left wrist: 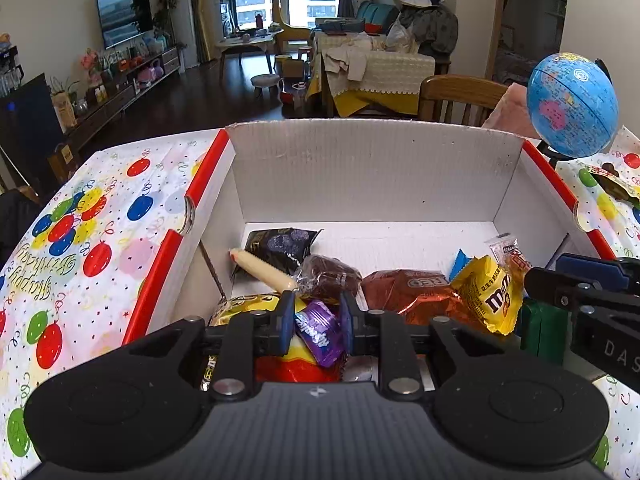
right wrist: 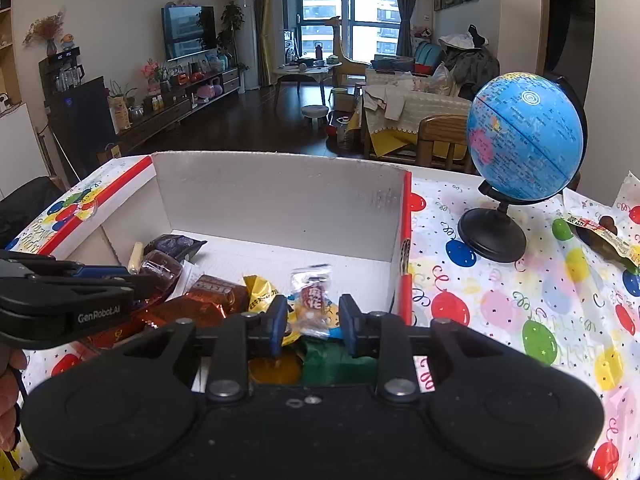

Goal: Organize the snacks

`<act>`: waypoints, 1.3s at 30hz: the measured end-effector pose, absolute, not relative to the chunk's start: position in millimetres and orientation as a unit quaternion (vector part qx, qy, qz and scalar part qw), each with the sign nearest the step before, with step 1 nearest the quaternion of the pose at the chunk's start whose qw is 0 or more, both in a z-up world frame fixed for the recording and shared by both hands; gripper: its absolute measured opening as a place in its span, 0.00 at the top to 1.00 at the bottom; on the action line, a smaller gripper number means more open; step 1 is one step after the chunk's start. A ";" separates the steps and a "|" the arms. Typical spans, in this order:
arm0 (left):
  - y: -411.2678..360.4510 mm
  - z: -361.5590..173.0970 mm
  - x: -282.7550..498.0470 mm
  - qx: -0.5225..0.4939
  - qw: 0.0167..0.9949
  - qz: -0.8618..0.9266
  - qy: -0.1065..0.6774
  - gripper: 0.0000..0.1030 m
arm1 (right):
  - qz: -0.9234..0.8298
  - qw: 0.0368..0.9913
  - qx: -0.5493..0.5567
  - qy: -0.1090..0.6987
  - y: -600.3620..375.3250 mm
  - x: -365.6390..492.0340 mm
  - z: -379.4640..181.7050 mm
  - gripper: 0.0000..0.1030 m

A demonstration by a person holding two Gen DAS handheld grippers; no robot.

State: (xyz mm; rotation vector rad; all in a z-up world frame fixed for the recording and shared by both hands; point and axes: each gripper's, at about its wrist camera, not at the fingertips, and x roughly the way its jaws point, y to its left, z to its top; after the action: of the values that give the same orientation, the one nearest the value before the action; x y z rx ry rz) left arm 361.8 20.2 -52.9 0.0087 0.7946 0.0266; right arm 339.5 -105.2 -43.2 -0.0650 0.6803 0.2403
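A white cardboard box with red edges [left wrist: 360, 176] [right wrist: 280, 200] stands on the balloon tablecloth and holds several snacks: a yellow M&M's bag [left wrist: 490, 296], a brown foil pack [left wrist: 412, 292] [right wrist: 216, 292], a sausage stick [left wrist: 262, 268]. My left gripper [left wrist: 316, 320] hangs over the box's near end, shut on a purple wrapped candy [left wrist: 320, 332]. My right gripper [right wrist: 313, 320] is over the box's right near corner with its fingers apart; a clear packet [right wrist: 312, 300] shows between them, and I cannot tell whether they touch it.
A blue globe [right wrist: 524, 136] on a black stand is on the table right of the box. One brown snack packet [right wrist: 604, 232] lies at the table's far right. A wooden chair [left wrist: 456, 96] stands behind the table.
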 end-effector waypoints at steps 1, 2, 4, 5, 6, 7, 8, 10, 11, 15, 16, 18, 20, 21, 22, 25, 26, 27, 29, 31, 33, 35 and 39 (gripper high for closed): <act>20.0 -52.5 360.6 0.005 0.923 0.009 0.385 0.73 | 0.117 0.935 -0.031 0.333 -105.4 339.7 -43.1 0.71; 19.0 -51.9 358.8 0.007 0.923 0.004 0.384 0.67 | 0.118 0.935 -0.030 0.333 -105.3 339.8 -43.1 0.70; 16.8 -50.0 354.6 0.010 0.925 -0.002 0.379 0.54 | 0.119 0.935 -0.029 0.334 -105.0 337.4 -42.3 0.68; 15.8 -48.1 351.2 0.012 0.927 -0.004 0.374 0.45 | 0.119 0.935 -0.029 0.333 -105.2 335.5 -42.0 0.67; 15.1 -46.1 347.9 0.014 0.929 -0.005 0.369 0.41 | 0.117 0.936 -0.029 0.332 -105.1 333.4 -41.4 0.65; 13.7 -43.4 345.0 0.014 0.931 -0.005 0.365 0.40 | 0.117 0.936 -0.028 0.331 -105.2 331.0 -40.4 0.62; 13.9 -41.2 342.3 0.013 0.932 -0.006 0.363 0.40 | 0.116 0.936 -0.025 0.330 -106.0 328.7 -39.2 0.60; 14.9 -37.1 336.9 0.009 0.933 -0.007 0.359 0.40 | 0.116 0.937 -0.022 0.328 -107.9 323.3 -36.2 0.54; 15.1 -34.6 334.0 0.008 0.934 -0.007 0.357 0.40 | 0.115 0.938 -0.021 0.326 -108.8 320.2 -34.7 0.51; 17.7 -25.6 321.4 0.001 0.938 -0.003 0.347 0.35 | 0.115 0.942 -0.019 0.314 -110.7 305.5 -27.8 0.37; 17.8 -23.4 317.8 0.002 0.939 -0.002 0.345 0.33 | 0.115 0.943 -0.018 0.312 -110.2 302.1 -25.4 0.34; 17.8 -18.8 311.0 0.004 0.940 -0.003 0.340 0.33 | 0.116 0.945 -0.018 0.306 -109.9 295.8 -21.4 0.28; 18.0 -13.2 304.0 0.004 0.943 -0.003 0.334 0.33 | 0.118 0.947 -0.018 0.298 -109.5 288.9 -16.8 0.23; 18.1 -10.7 301.0 0.003 0.944 -0.002 0.331 0.33 | 0.119 0.948 -0.016 0.295 -110.0 285.4 -14.3 0.22; 18.7 -8.0 297.8 0.001 0.944 -0.002 0.329 0.33 | 0.120 0.949 -0.015 0.292 -109.9 282.4 -11.9 0.19; 20.5 -0.7 288.9 -0.003 0.946 -0.006 0.323 0.33 | 0.124 0.950 -0.006 0.286 -111.7 274.3 -5.5 0.14; 20.3 1.4 286.3 -0.004 0.947 -0.007 0.321 0.33 | 0.125 0.950 -0.003 0.285 -112.4 272.1 -3.7 0.13; 20.9 3.7 283.4 -0.006 0.948 -0.008 0.319 0.33 | 0.127 0.950 0.002 0.285 -113.1 270.1 -2.4 0.11; 22.4 8.0 278.0 -0.012 0.949 -0.011 0.316 0.33 | 0.132 0.949 0.010 0.285 -115.1 265.4 0.7 0.09; 24.1 11.6 271.9 -0.014 0.950 -0.012 0.313 0.33 | 0.136 0.949 0.013 0.283 -115.6 260.7 2.8 0.07; 25.4 14.1 266.7 -0.016 0.951 -0.012 0.309 0.33 | 0.138 0.950 0.014 0.280 -116.0 255.2 4.7 0.05; 27.3 16.6 262.0 -0.021 0.951 -0.013 0.308 0.32 | 0.140 0.950 0.015 0.278 -115.9 250.1 7.0 0.05; 31.3 19.7 255.0 -0.026 0.951 -0.007 0.307 0.27 | 0.140 0.952 0.015 0.272 -115.9 240.2 10.1 0.02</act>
State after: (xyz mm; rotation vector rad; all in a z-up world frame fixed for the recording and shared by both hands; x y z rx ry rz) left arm 255.0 31.3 19.7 -0.0526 0.6245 -0.0146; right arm 240.2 -115.9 10.1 0.0301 0.5524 0.2840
